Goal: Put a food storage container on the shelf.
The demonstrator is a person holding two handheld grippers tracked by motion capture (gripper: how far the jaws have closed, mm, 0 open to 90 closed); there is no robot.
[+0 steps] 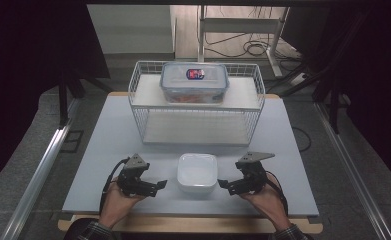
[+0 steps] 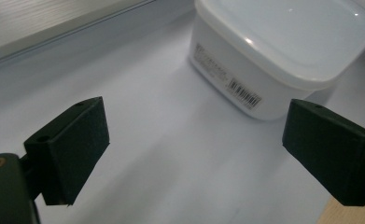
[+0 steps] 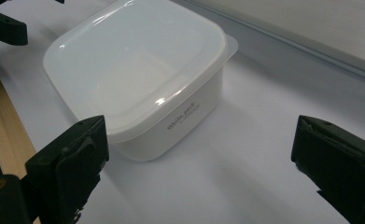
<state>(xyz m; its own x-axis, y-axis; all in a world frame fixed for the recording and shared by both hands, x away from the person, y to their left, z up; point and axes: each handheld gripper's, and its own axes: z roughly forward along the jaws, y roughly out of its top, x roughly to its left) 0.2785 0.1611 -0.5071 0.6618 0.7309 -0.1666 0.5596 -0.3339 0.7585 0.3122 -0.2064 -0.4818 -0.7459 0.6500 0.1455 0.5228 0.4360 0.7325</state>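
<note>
White lidded tub (image 1: 197, 172) sat on the table (image 1: 98, 150) between both grippers: left gripper (image 1: 159, 186) at nine o'clock, right gripper (image 1: 224, 184) at three, both wide open, holding nothing.

White box (image 1: 197, 172) (lidded) sits between tools.

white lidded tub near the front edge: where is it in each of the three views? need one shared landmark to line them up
High view: the white tub sits low centre on the table, between the left gripper and right gripper.
Left gripper view: upper right, barcode label facing the camera.
Right gripper view: upper left of centre.
Shared landmark: the table's wooden front edge, showing at bottom right and at far left.
</note>
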